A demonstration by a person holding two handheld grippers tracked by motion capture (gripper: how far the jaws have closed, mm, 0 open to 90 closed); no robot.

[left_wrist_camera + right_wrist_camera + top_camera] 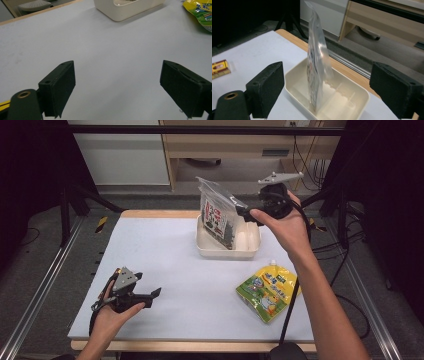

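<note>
The clear packet [218,215] is stood upright on its long axis in the cream bin [250,246] on the counter [165,265]. The right gripper [240,211] is held just beside it, fingers spread wide, nothing clamped. The left gripper [150,295] is rested well apart near the front edge, fingers likewise spread and empty.

A pale wooden cabinet [250,145] stands beyond the white worktop [165,270]. Grey floor [45,245] lies left of that worktop, with cables [305,150] hanging by the cabinet.

Overhead view and both gripper views share the tray [227,251]
</note>
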